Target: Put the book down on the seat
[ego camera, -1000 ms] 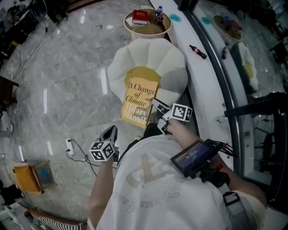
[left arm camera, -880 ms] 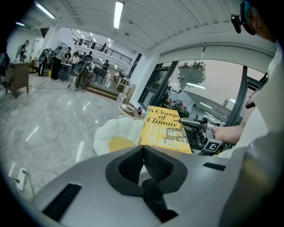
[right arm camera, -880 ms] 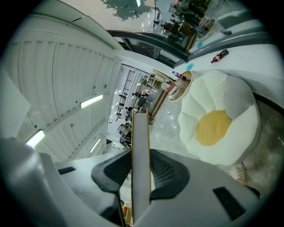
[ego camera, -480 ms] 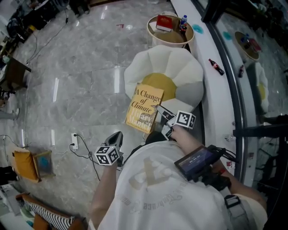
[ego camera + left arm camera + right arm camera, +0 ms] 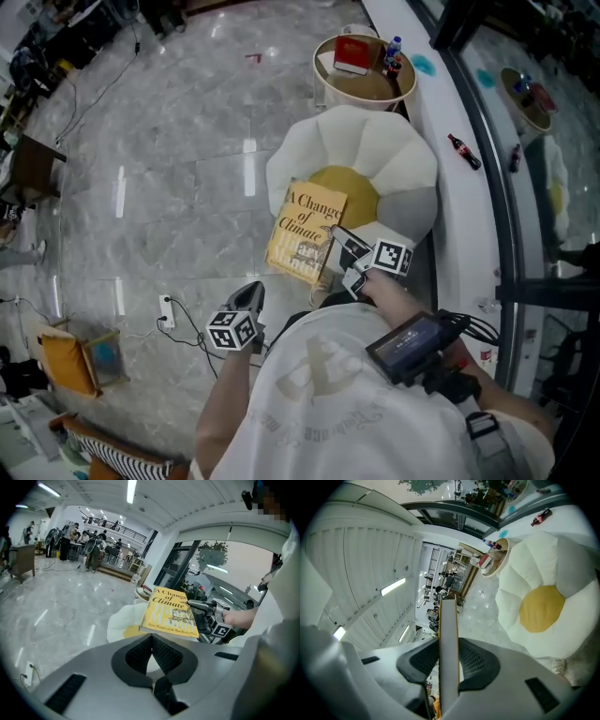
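The right gripper (image 5: 345, 242) sits just right of centre in the head view, and its jaws are clamped on the near right corner of the book (image 5: 305, 234). The gripper's own view confirms it: the book's pale page edge runs straight up between the two ribbed pads, which press on it from both sides. The book is a yellow paperback, cover up, and reads "A Change of Climate". It is held out over the near left edge of the seat (image 5: 394, 150), its far corner overlapping the seat's yellow middle. From the left gripper's view it looks lifted clear of the cushion rather than lying on it.

The seat is a round white cushion with puffed segments, shaped like a fried egg, standing on a glossy marble floor (image 5: 169, 169) in the upper middle of the frame.

The left gripper (image 5: 251, 292) hangs lower and to the left, near the person's body and well apart from the book. Its jaws are pressed together with nothing between them.

Beyond the seat, at the top of the frame, stands a small round table (image 5: 367, 86) with a red book (image 5: 353, 53) and a small bottle (image 5: 392, 54) on it. A dark bottle (image 5: 464, 150) lies on the white ledge at the right. A white power strip (image 5: 167, 312) lies on the floor at the lower left, with a black cable trailing from it
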A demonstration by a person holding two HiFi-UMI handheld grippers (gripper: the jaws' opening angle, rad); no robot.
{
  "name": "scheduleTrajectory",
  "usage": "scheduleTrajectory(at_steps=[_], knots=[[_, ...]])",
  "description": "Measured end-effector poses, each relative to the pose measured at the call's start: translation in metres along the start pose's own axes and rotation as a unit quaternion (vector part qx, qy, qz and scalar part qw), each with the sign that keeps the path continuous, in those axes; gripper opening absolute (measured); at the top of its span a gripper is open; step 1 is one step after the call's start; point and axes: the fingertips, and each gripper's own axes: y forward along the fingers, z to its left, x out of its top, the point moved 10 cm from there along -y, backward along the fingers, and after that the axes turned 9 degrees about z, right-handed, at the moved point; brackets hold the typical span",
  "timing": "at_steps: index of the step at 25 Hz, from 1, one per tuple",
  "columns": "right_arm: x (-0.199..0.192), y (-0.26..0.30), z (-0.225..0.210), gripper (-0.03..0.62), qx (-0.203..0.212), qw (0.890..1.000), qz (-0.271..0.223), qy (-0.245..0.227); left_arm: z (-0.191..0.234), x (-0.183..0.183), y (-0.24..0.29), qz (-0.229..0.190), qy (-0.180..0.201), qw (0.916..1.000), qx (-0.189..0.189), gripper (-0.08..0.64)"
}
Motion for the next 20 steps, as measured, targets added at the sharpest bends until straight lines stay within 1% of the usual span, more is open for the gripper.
scheduleTrajectory(at_steps=[3,6,11,16,20], knots=[[0.020,0.006,-0.004,0.137,-0.015,1.000,-0.015,0.018,0.009,0.035,0.018,0.021,0.017,0.9996,-0.009,0.009],[0.036,0.010,-0.013,0.137,-0.012,1.000,-0.024,0.006,0.015,0.062,0.035,0.034,0.033,0.9987,-0.018,0.009],[0.049,0.011,-0.024,0.137,-0.026,0.999,-0.036,0.004,0.023,0.096,0.053,0.045,0.062,0.9967,-0.028,0.009],[0.064,0.014,-0.024,0.137,-0.042,0.998,-0.056,0.001,0.033,0.121,0.063,0.058,0.069,0.9953,-0.037,0.010],[0.064,0.021,-0.014,0.137,-0.057,0.996,-0.072,0.005,0.054,0.141,0.068,0.065,0.068,0.9944,-0.047,0.009]])
